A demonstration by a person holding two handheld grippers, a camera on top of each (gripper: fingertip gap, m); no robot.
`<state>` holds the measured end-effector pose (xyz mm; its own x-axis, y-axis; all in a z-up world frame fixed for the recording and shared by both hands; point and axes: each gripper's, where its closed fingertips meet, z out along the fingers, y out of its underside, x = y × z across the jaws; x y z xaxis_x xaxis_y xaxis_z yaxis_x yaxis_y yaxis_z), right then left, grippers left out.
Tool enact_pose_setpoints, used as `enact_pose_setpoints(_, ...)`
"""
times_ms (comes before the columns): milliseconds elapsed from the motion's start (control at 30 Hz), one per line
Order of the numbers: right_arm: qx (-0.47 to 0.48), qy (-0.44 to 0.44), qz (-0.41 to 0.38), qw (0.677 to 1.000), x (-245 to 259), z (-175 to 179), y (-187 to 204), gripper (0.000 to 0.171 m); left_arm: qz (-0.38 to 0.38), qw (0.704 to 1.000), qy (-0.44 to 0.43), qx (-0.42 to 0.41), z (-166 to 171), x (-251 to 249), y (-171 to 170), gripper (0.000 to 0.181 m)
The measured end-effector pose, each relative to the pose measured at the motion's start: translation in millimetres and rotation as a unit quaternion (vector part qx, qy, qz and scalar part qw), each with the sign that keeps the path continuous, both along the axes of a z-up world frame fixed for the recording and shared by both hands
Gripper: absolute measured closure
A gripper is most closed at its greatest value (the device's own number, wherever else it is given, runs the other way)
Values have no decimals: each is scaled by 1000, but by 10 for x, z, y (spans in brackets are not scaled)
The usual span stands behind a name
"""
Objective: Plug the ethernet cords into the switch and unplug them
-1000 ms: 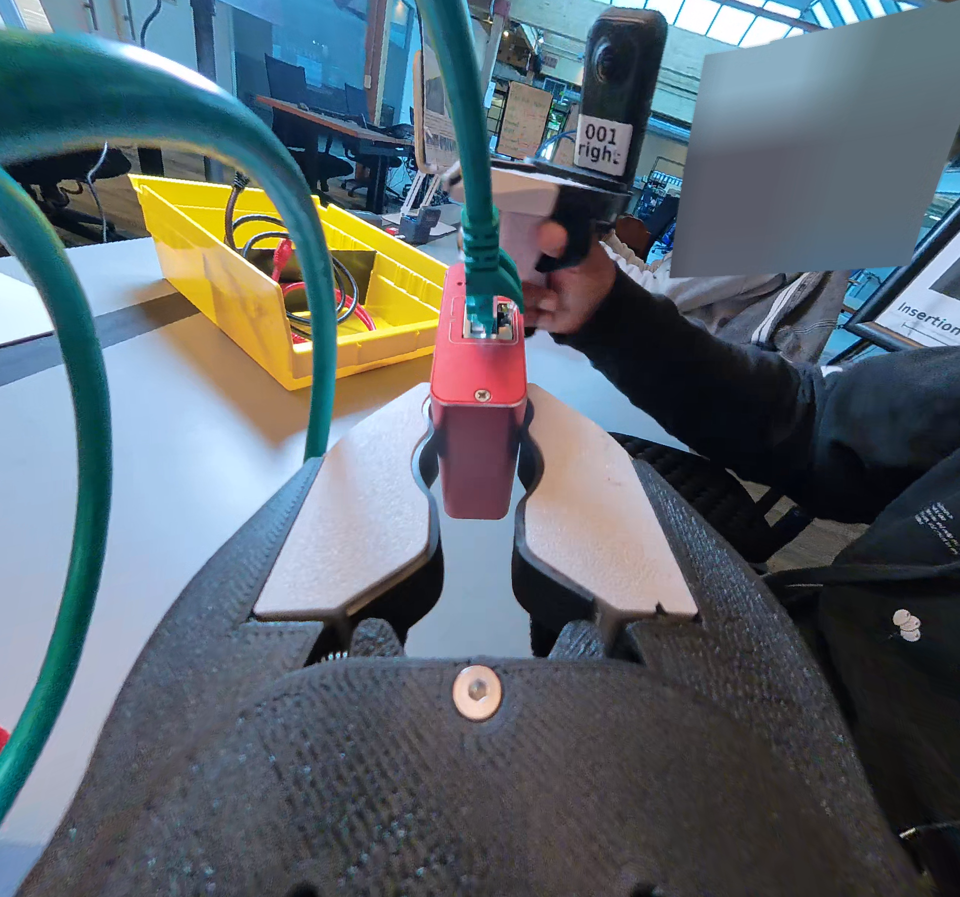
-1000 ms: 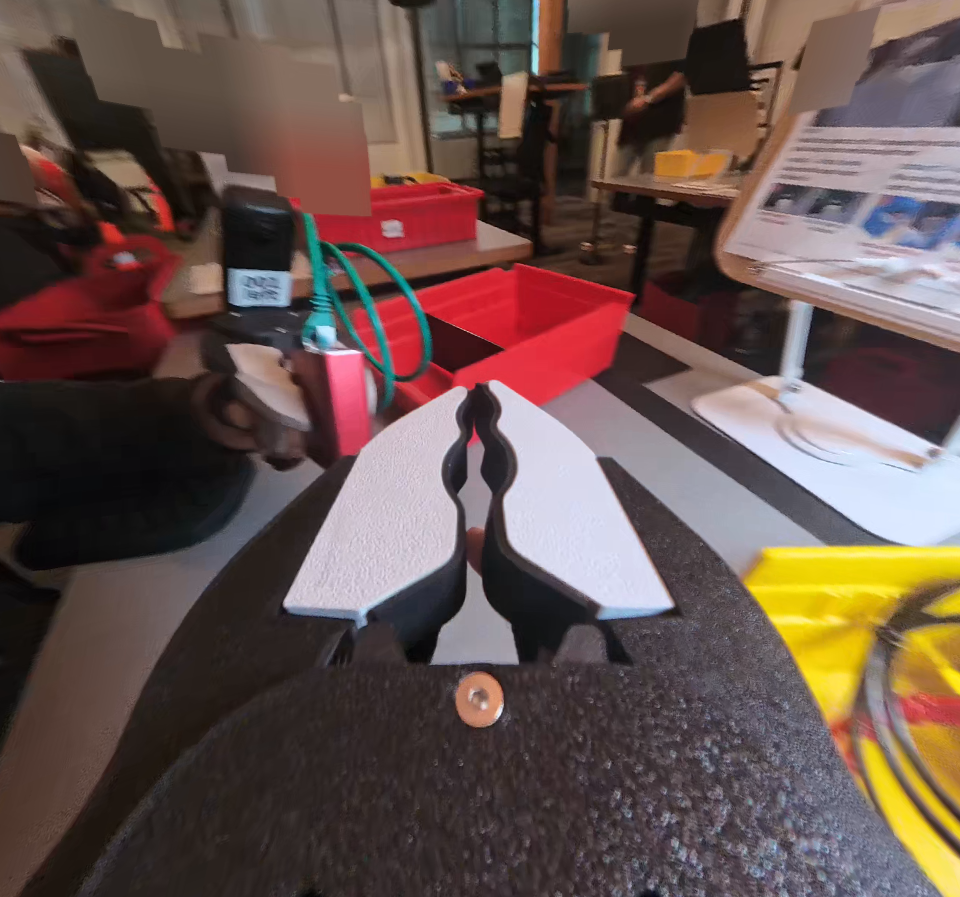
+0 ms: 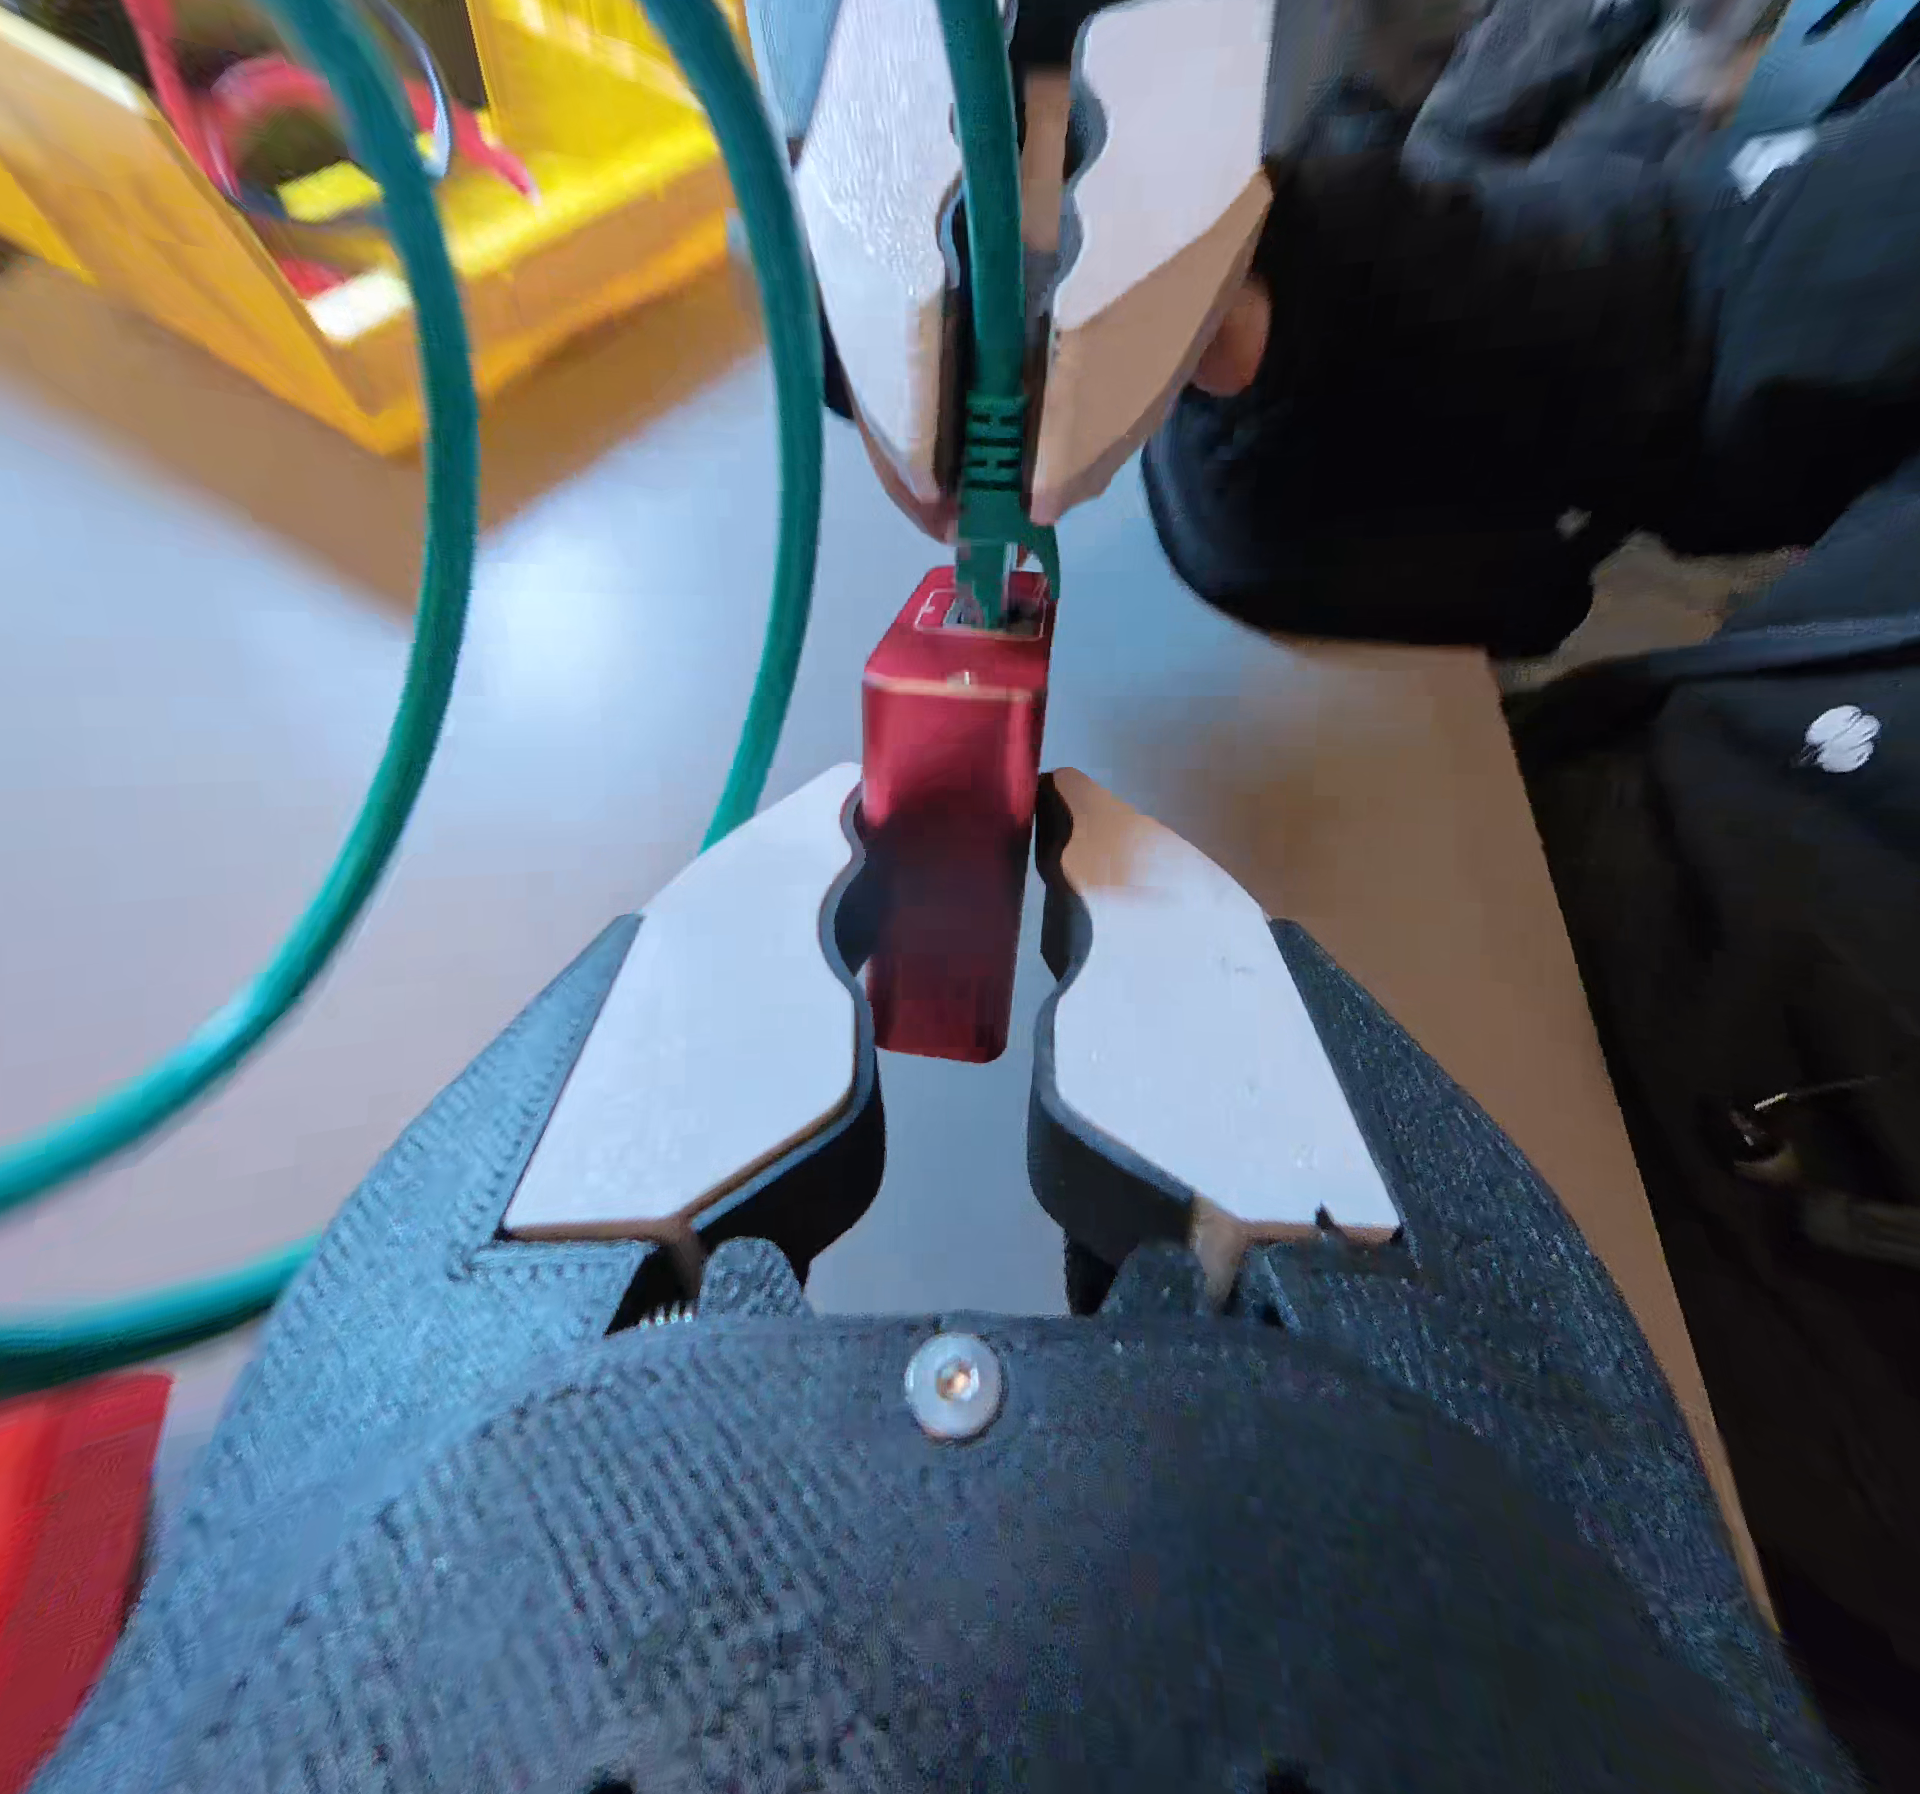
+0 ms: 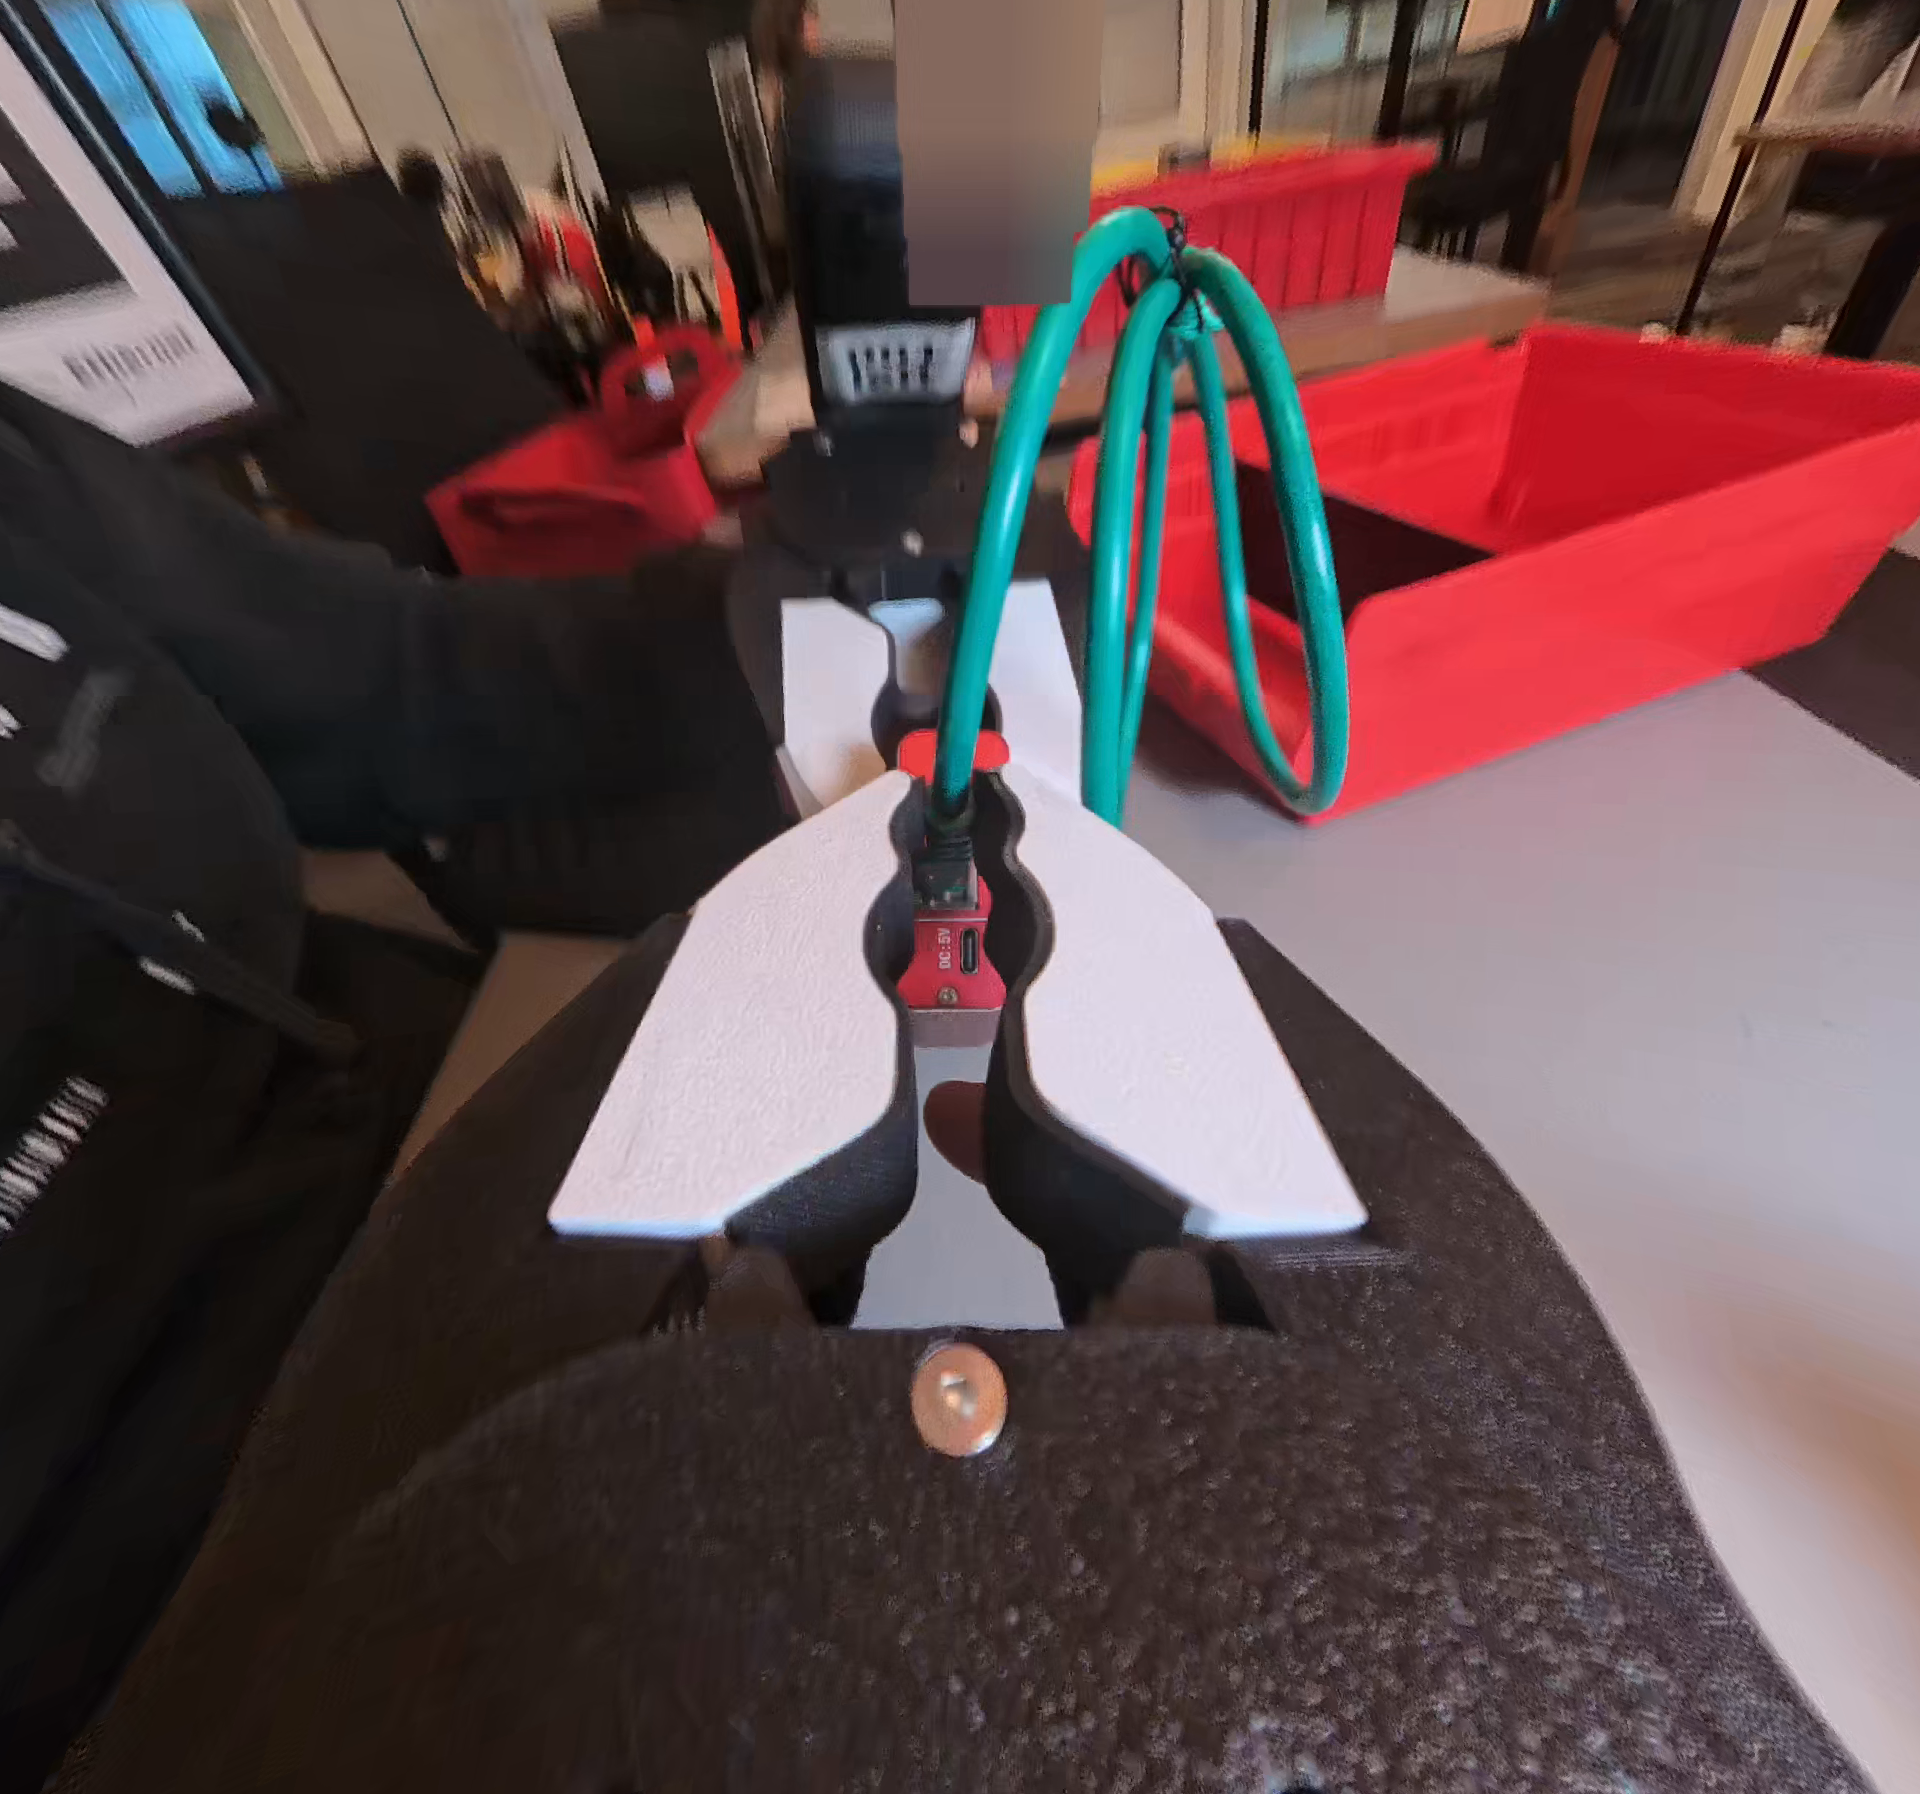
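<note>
A small red switch [image 3: 948, 736] is clamped upright between the fingertips of my left gripper [image 3: 951, 794]. A green ethernet cord [image 3: 982, 186] comes down from above, and its plug sits in the port on the switch's top end. My right gripper [image 3: 992, 510] reaches in from the far side, shut on the cord's ribbed boot just above the switch. In the right wrist view, my right gripper [image 4: 948, 790] grips the boot, with the switch [image 4: 951, 965] just below the plug. The cord [image 4: 1112, 497] loops up behind, and the left gripper [image 4: 831, 695] is beyond it.
A yellow bin [image 3: 582, 217] holding black and red cables stands on the grey table [image 3: 208, 705] at the far left. A red bin [image 4: 1558, 601] stands to the right of the cord loops, and a red corner [image 3: 62, 1536] shows near me. A dark sleeve [image 3: 1507, 342] fills the right side. Tip to tip, the grippers are about 5 centimeters apart.
My right gripper, shut and empty off to one side before, has moved in and closed on the green cord's boot. My left gripper still holds the switch, now tilted down towards the table.
</note>
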<state>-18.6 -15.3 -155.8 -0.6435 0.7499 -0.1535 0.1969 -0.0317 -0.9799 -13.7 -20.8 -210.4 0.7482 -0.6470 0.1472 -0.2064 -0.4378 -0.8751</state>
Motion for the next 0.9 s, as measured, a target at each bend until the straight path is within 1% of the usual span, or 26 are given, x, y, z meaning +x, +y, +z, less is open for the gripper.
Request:
enact_pose_setpoints(67, -50, 37, -8, 998, 8, 192, 41, 163, -7, 996, -52, 66, 212, -17, 9, 153)
enact_pose_setpoints(133, -97, 73, -11, 993, 38, 386, 79, 163, -5, 986, -121, 113, 401, -24, 25, 153)
enact_pose_setpoints(233, -168, 133, -14, 977, 118, 670, 159, 163, 0, 958, -237, 162, 631, 21, 74, 138)
enact_pose_setpoints(300, -208, 169, -18, 963, 186, 821, 213, 163, 1, 936, -290, 200, 792, 101, 78, 131)
enact_pose_setpoints(333, -223, 182, -19, 958, 214, 868, 228, 163, 2, 925, -309, 220, 885, 147, 74, 131)
enact_pose_setpoints(367, -232, 190, -20, 954, 232, 895, 230, 163, 6, 919, -317, 234, 954, 197, 88, 132)
enact_pose_setpoints(400, -238, 195, -20, 951, 241, 911, 224, 163, 15, 922, -307, 236, 972, 250, 125, 134)
enact_pose_setpoints(433, -240, 199, -20, 950, 243, 920, 214, 163, 27, 926, -286, 243, 984, 276, 159, 145)
enact_pose_setpoints(467, -241, 206, -21, 948, 251, 936, 212, 163, 35, 927, -270, 258, 1024, 270, 157, 152)
enact_pose_setpoints(533, -232, 193, -22, 953, 238, 917, 231, 163, 46, 937, -237, 253, 1086, 194, 147, 152)
enact_pose_setpoints(567, -206, 174, -29, 963, 205, 844, 252, 162, 54, 943, -220, 243, 1116, 117, 136, 153)
enact_pose_setpoints(600, -159, 153, -50, 974, 159, 725, 298, 160, 67, 949, -202, 234, 1139, 23, 123, 152)
enact_pose_setpoints(667, -13, 111, -102, 989, 92, 435, 436, 154, 88, 966, -142, 200, 1075, -142, 92, 153)
enact_pose_setpoints(733, 138, 77, -150, 976, 103, 256, 605, 151, 115, 970, -86, 195, 1019, -282, 51, 153)
enact_pose_setpoints(767, 181, 69, -156, 968, 142, 258, 622, 150, 119, 973, -71, 184, 988, -320, 36, 153)
enact_pose_setpoints(833, 230, 68, -151, 959, 201, 322, 534, 149, 107, 978, -37, 174, 930, -322, 26, 153)
enact_pose_setpoints(900, 275, 62, -130, 950, 194, 269, 363, 146, 78, 987, 10, 144, 798, -227, 31, 153)
